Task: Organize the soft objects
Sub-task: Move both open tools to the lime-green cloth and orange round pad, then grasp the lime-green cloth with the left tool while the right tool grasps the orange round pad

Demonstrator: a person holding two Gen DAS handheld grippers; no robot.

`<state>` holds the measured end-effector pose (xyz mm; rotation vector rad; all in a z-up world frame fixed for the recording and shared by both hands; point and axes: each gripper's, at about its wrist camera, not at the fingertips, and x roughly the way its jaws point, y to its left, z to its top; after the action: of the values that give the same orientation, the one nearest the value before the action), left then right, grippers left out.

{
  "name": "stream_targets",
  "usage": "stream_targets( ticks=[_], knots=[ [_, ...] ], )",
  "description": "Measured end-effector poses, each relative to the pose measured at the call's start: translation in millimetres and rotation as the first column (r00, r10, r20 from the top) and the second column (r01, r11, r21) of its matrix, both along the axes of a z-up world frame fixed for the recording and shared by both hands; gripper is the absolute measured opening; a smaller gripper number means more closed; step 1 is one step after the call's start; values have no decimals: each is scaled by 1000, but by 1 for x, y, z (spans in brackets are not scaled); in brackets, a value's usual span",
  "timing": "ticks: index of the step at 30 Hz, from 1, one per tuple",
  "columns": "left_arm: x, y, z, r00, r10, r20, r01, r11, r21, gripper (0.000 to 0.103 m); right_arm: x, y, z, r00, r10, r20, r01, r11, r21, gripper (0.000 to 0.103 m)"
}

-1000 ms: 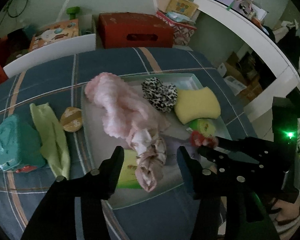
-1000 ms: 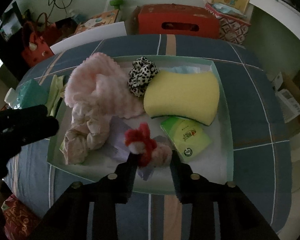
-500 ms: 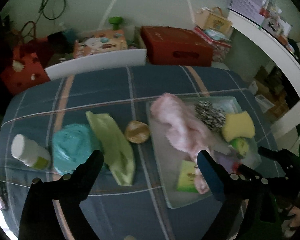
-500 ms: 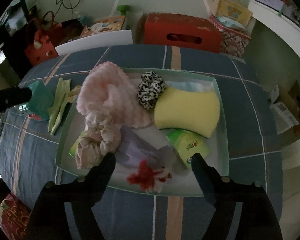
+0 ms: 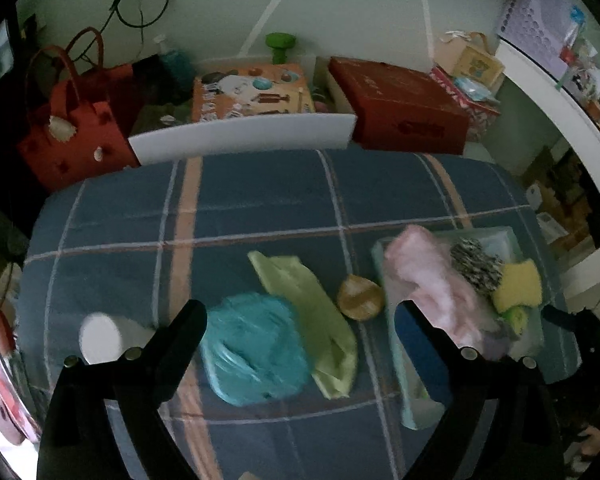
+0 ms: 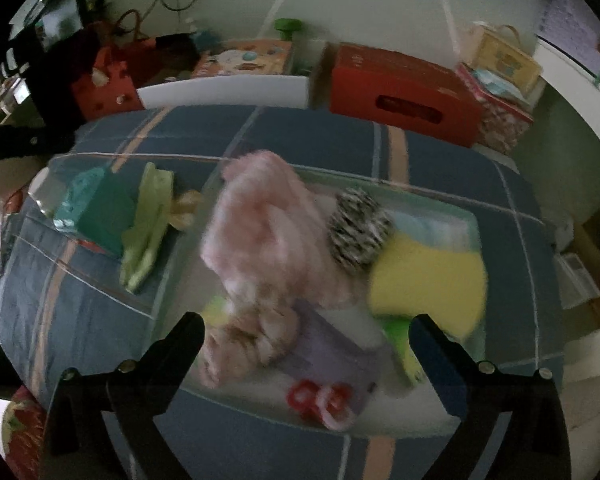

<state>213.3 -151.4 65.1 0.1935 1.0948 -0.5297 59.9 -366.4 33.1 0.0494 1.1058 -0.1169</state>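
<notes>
A pale green tray [image 6: 452, 208] on the plaid bed holds a pink fluffy cloth [image 6: 268, 220], a spotted scrunchie [image 6: 358, 232], a yellow sponge [image 6: 428, 280], a pink scrunchie [image 6: 244, 344], a lilac cloth [image 6: 332, 360], a green packet [image 6: 404, 344] and a red-pink scrunchie [image 6: 324, 400]. My right gripper [image 6: 306, 332] is open and empty above the tray's near edge. My left gripper [image 5: 300, 320] is open and empty above a teal pack [image 5: 256, 356] and a light green cloth [image 5: 312, 312], left of the tray [image 5: 380, 252]. A brown round pad [image 5: 358, 298] lies beside the tray.
A white bottle [image 5: 100, 340] lies at the bed's left. Behind the bed stand a white board [image 5: 240, 136], a red box [image 5: 404, 108], a printed orange box [image 5: 252, 92] and a red bag [image 5: 68, 136]. A white shelf [image 5: 560, 108] runs along the right.
My right gripper opened, let the red-pink scrunchie fall at the tray's near edge, and drew back. My left gripper opened wide and swung left, from the tray to over the teal pack and green cloth.
</notes>
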Motion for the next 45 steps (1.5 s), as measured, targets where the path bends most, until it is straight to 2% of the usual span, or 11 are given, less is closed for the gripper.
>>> stream_targets(
  ticks=[3, 9, 14, 19, 22, 28, 30, 35, 41, 42, 45],
  knots=[
    [21, 4, -3, 1000, -7, -27, 8, 1000, 19, 95, 23, 14, 9, 999, 47, 10, -47, 999, 21, 103],
    [67, 14, -21, 986, 23, -165, -17, 999, 33, 95, 83, 43, 20, 988, 152, -5, -151, 987, 62, 103],
    [97, 16, -50, 947, 73, -314, -50, 996, 80, 95, 125, 64, -6, 959, 251, -132, -244, 967, 72, 102],
    [117, 13, -84, 904, 119, -410, -72, 989, 130, 95, 152, 73, -37, 923, 315, -220, -300, 949, 100, 92],
    [128, 13, -105, 866, 142, -479, -88, 987, 134, 95, 164, 76, -50, 904, 345, -253, -329, 938, 105, 86],
    [139, 4, -131, 829, 128, -544, -64, 989, 134, 92, 177, 81, -69, 863, 410, -295, -396, 912, 109, 76],
    [140, 1, -141, 809, 124, -574, -61, 990, 128, 90, 179, 84, -74, 849, 433, -303, -419, 901, 113, 75],
    [140, -9, -159, 786, 108, -608, -35, 991, 131, 90, 180, 88, -84, 824, 464, -326, -465, 882, 79, 74],
    [142, -24, -166, 784, 78, -616, 7, 991, 135, 89, 176, 80, -72, 819, 488, -301, -492, 868, 67, 69],
    [142, -26, -167, 784, 75, -616, 11, 991, 133, 87, 175, 80, -71, 817, 494, -297, -499, 864, 66, 69],
    [144, -31, -166, 784, 54, -619, 31, 992, 125, 71, 169, 81, -69, 811, 507, -291, -513, 856, 63, 69]
  ],
)
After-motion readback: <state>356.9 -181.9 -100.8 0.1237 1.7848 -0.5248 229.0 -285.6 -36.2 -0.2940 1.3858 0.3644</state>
